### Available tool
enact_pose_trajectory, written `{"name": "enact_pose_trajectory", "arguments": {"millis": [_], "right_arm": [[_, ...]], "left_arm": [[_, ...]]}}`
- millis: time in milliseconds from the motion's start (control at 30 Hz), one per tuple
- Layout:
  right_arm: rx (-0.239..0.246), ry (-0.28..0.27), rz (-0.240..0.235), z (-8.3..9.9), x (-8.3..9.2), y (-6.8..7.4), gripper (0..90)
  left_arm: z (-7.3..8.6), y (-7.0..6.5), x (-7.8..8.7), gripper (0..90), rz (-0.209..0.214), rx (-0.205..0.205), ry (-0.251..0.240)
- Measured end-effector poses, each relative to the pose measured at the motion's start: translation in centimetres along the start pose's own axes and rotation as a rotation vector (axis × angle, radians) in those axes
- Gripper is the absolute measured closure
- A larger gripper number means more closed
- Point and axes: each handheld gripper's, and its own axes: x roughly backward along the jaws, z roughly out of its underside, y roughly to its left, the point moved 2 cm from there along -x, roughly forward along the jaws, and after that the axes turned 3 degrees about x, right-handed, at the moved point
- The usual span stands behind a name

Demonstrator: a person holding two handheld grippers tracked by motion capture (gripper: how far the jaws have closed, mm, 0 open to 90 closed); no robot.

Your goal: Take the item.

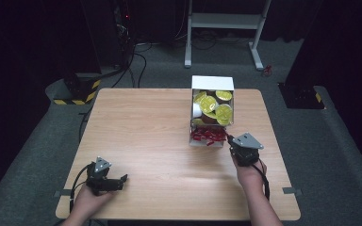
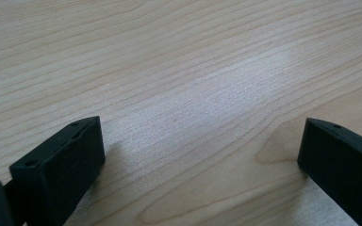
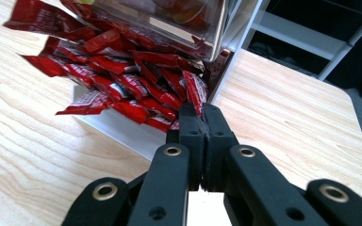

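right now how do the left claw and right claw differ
The left claw stands wide open over bare table, nothing between its jaws; the right claw is shut, pinching a red packet. The left sits at the table's near left corner, far from the white box; the right is at the box's near end, in the red packets. Both are black, two-jawed and hand-held.

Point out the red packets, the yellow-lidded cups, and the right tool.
red packets (image 3: 122, 80), right gripper view, on the middle of the pile.
yellow-lidded cups (image 1: 208, 103), high view, on one cup's lid.
right tool (image 3: 201, 113), right gripper view, where its closed tips pinch a packet's lower edge.
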Motion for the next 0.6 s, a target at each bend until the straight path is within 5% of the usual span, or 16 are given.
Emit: {"name": "enact_pose_trajectory", "arguments": {"millis": [600], "right_arm": [[-0.025, -0.106, -0.017, 1.3, 3.2, 0.3, 89.3]], "left_arm": [[0.0, 0.0, 0.1, 1.8, -0.005, 0.000, 0.002]]}}
